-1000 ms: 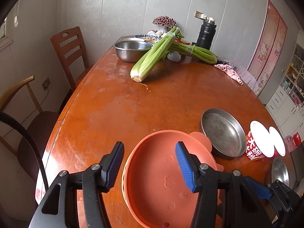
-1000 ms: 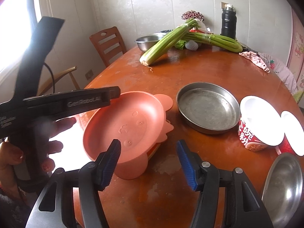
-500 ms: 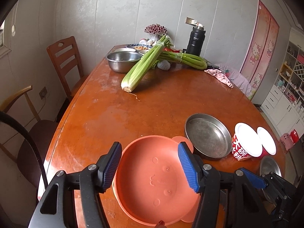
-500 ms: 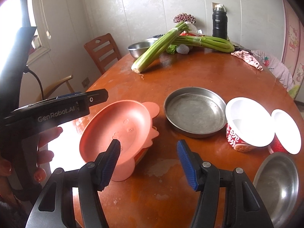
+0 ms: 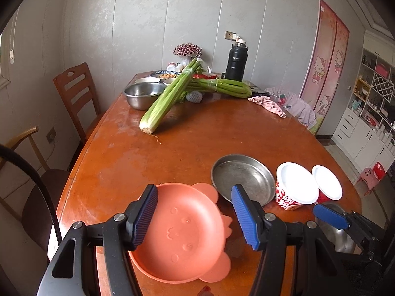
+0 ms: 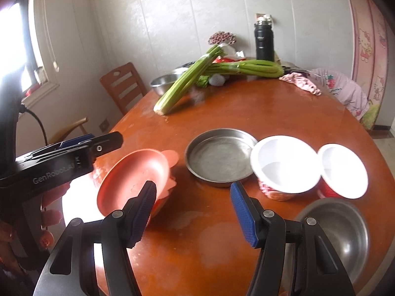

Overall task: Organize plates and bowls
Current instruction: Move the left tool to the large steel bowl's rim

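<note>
A salmon-pink plastic bowl with ears point(image 5: 180, 234) sits on the orange table, under my open left gripper point(image 5: 195, 219), which hovers above it. It also shows in the right wrist view point(image 6: 133, 177), left of my open, empty right gripper point(image 6: 193, 212). A flat steel plate point(image 5: 243, 176) point(image 6: 221, 156) lies to the right of the pink bowl. Two white-lined red paper bowls point(image 6: 284, 165) point(image 6: 343, 170) stand further right. A steel bowl point(image 6: 338, 231) sits at the near right edge.
Two celery bunches point(image 5: 170, 98), a large steel bowl point(image 5: 143, 95), a black flask point(image 5: 235, 60) and a pink cloth point(image 5: 267, 104) lie at the table's far end. Wooden chairs point(image 5: 74, 93) stand along the left side.
Both grippers have drawn back and risen, so the table looks farther away. The left gripper's jaws have stayed open over the pink bowl. The dishes have not moved.
</note>
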The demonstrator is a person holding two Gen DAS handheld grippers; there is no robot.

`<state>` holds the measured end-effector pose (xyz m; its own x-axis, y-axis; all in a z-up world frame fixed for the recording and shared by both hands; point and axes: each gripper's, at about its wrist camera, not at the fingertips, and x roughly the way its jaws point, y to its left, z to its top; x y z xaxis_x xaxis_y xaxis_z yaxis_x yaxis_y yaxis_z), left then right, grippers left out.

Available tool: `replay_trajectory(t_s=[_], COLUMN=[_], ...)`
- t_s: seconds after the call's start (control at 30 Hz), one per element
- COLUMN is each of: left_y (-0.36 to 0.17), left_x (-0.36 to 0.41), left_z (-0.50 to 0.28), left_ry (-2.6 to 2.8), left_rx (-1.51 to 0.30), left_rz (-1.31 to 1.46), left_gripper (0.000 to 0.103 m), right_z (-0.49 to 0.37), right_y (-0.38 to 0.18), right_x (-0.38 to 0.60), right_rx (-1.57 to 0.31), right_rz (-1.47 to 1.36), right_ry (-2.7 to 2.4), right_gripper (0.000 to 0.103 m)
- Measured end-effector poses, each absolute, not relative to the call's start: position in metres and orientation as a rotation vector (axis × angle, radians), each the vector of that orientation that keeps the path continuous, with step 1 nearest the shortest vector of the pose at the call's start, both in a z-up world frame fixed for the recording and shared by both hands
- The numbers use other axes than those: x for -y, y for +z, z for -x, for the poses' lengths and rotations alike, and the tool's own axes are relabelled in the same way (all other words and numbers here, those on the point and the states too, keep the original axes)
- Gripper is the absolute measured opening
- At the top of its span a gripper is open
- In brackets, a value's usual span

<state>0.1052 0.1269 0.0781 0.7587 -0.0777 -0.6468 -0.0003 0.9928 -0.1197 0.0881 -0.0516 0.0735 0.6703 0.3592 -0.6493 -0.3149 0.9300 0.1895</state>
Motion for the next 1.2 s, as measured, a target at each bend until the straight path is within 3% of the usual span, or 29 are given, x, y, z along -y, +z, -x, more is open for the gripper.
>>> replay_trajectory(t_s=[0.63, 1.2], left_y=[0.088, 0.027], left_x=[-0.038, 0.061], left_z=[-0.097, -0.101], left_ry=[-0.197, -0.312], left_rx=[-0.704, -0.89], left_rz=[0.044, -0.007], left_gripper=[0.063, 0.063], right_z=[-0.068, -0.057], right_y=[0.093, 0.046], right_x=[0.192, 0.263], right_rx=[-0.698, -0.826], right_rz=[-0.183, -0.178], right_ry=[0.15, 0.103], right_gripper=[0.068, 0.068])
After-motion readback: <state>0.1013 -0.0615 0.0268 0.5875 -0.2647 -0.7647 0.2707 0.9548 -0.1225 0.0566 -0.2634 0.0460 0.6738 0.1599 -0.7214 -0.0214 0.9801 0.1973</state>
